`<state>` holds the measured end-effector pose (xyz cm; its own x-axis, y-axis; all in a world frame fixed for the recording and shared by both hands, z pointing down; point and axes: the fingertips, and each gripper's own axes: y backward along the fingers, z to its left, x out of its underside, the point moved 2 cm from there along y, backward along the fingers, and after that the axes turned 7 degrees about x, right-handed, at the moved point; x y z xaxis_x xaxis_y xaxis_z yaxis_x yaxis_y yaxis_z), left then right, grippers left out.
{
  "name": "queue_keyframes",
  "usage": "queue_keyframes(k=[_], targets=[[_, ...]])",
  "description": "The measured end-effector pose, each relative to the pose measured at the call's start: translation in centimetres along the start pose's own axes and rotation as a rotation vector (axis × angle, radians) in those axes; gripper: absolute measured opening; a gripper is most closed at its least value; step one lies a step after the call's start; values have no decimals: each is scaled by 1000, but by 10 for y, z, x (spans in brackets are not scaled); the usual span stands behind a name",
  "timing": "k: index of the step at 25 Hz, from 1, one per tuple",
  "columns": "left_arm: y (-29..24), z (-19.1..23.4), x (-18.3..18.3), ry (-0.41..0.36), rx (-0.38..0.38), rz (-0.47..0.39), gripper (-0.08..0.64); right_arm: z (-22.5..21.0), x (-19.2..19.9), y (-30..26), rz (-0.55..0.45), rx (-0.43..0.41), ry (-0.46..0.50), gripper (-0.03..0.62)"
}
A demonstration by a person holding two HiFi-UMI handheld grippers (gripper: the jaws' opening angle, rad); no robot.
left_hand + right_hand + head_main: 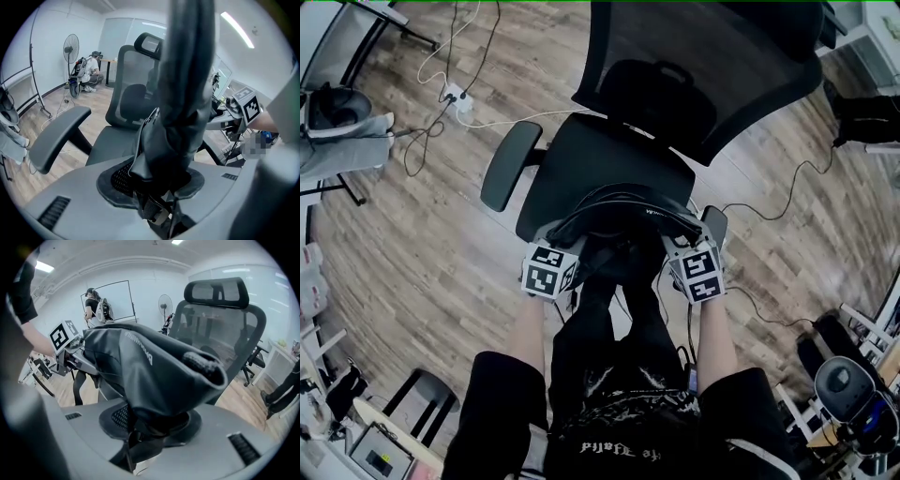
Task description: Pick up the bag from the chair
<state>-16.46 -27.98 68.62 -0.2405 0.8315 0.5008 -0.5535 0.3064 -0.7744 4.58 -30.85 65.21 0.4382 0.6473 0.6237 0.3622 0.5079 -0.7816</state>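
A black bag [619, 217] hangs between my two grippers, just above the front edge of the black office chair's seat [609, 164]. My left gripper [564, 246] is shut on the bag's left end; in the left gripper view the dark folded fabric [176, 117] fills the space between the jaws. My right gripper [677, 246] is shut on the bag's right end, where black material with white print [150, 366] bulges out of the jaws. The bag's underside is hidden.
The chair's mesh backrest [703, 66] rises behind the seat and its left armrest [508, 164] juts out. Cables and a power strip [455, 98] lie on the wooden floor. A grey stand [337, 131] is at the left. People stand by the far wall [96, 305].
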Motion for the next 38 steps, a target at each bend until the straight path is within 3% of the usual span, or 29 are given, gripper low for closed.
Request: queue_keyframes(k=[22,38], targets=[[113,-77,-39,-86,-102,-228,158,19,-49,132,-185,54,6,146],[172,-126,-56,-145,-176,-322,160,29,-73,212,-319,83,53,144]])
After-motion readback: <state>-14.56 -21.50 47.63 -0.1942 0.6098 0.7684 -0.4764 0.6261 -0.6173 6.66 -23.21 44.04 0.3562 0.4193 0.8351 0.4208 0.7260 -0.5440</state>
